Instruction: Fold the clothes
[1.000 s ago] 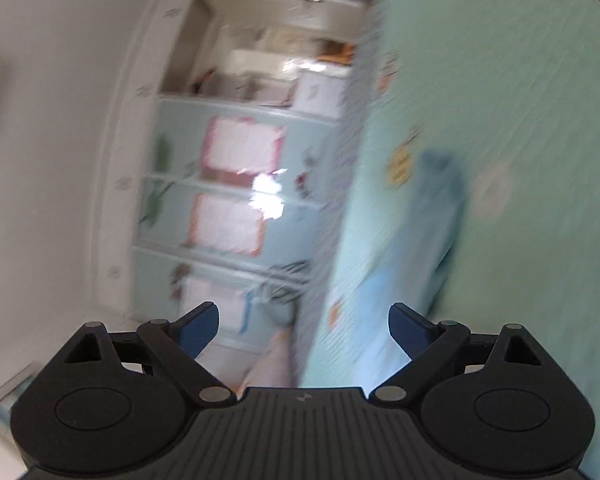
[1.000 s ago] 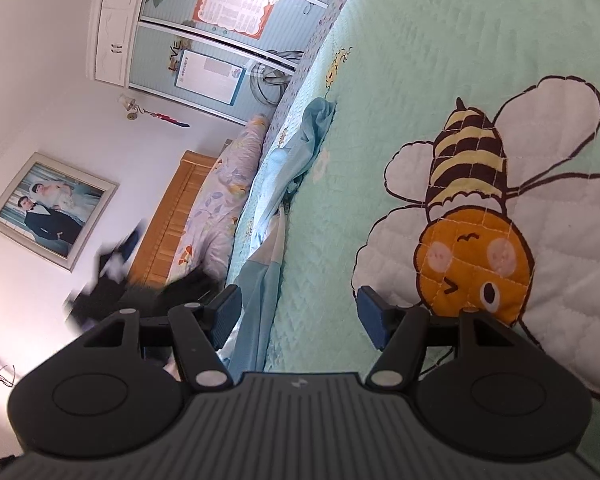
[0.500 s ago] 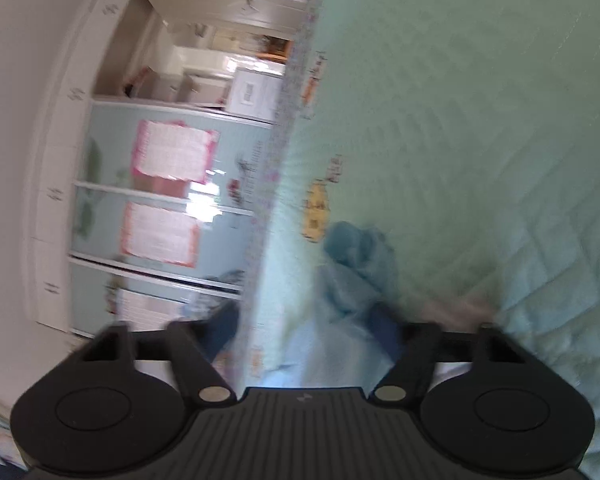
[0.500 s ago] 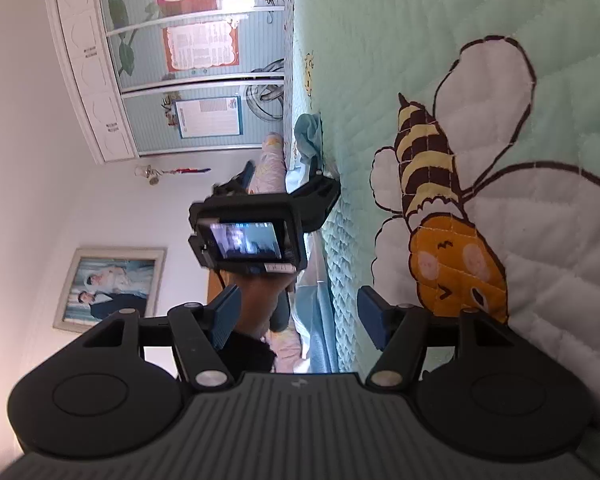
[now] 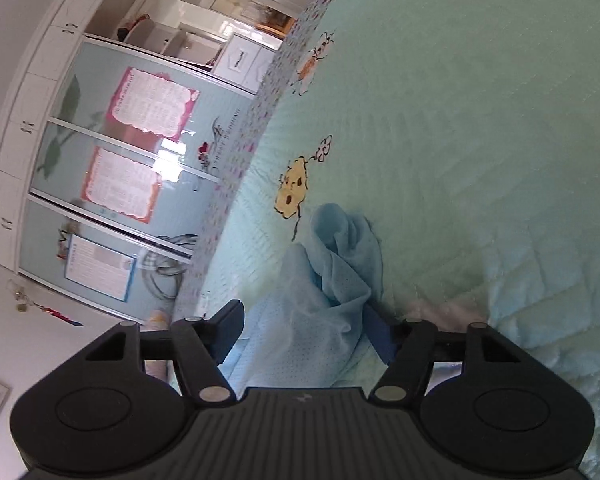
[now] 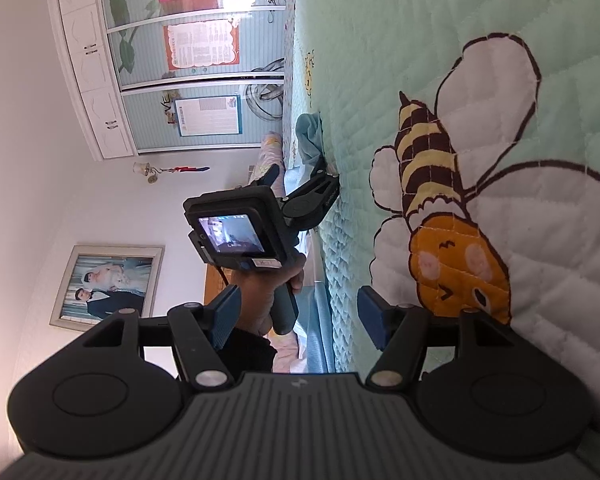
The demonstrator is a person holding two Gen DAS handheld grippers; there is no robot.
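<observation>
Left gripper (image 5: 304,332) wide open around crumpled blue garment (image 5: 332,280) on green quilt (image 5: 480,140), right gripper (image 6: 298,316) open, empty

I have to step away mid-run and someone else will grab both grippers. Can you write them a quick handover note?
Left gripper: open, down at the bed, with the crumpled light blue garment lying between its fingers, not yet pinched.
Right gripper: open, empty, held off to the side over the bee pattern on the green quilt.
Done: no fold visible; the garment is bunched near the bed's edge.
Left: grasp it, spread it flat, then fold.
</observation>
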